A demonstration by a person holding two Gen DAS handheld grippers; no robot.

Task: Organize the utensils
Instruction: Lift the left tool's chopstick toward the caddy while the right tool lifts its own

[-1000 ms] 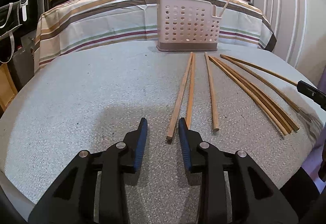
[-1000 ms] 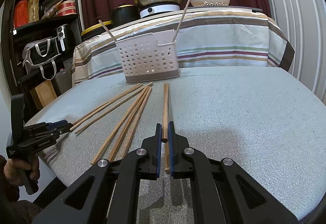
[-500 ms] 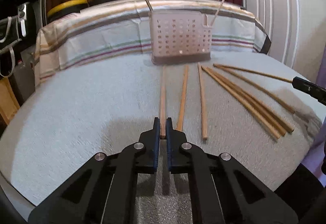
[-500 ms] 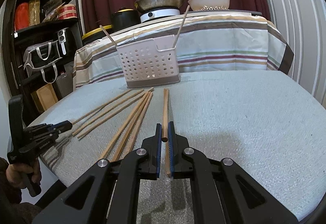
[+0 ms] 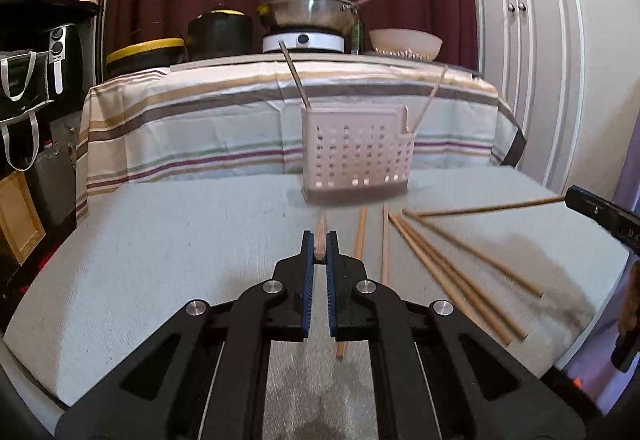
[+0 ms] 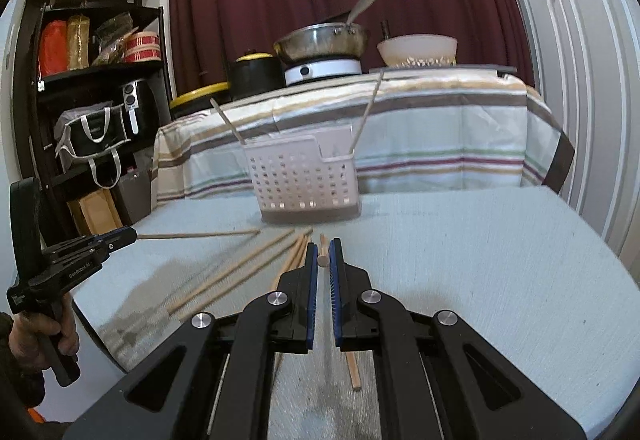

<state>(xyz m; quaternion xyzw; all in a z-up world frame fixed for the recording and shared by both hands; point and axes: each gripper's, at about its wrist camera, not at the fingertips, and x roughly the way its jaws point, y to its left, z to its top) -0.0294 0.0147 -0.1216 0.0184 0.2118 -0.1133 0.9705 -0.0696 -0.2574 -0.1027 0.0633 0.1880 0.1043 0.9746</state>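
My left gripper (image 5: 319, 242) is shut on a wooden chopstick (image 5: 320, 236) that points toward the pale perforated utensil basket (image 5: 358, 159). My right gripper (image 6: 323, 254) is shut on another chopstick (image 6: 323, 255), held above the table and aimed at the basket (image 6: 304, 175). Two chopsticks stand in the basket, one at each end. Several more chopsticks (image 5: 448, 268) lie on the grey table to the right of my left gripper; they also show in the right wrist view (image 6: 240, 268). The left gripper shows in the right wrist view (image 6: 130, 236), with its chopstick sticking out level.
The grey table (image 5: 180, 240) ends at a rounded front edge. Behind it stands a striped-cloth table (image 5: 200, 119) with a pan, pots and a bowl. A dark shelf unit (image 6: 88, 99) is at the left and white cupboard doors (image 5: 540, 59) at the right.
Both grippers have risen and tilted up, each lifting its chopstick off the table. The left gripper, open a second ago, closed on its chopstick.
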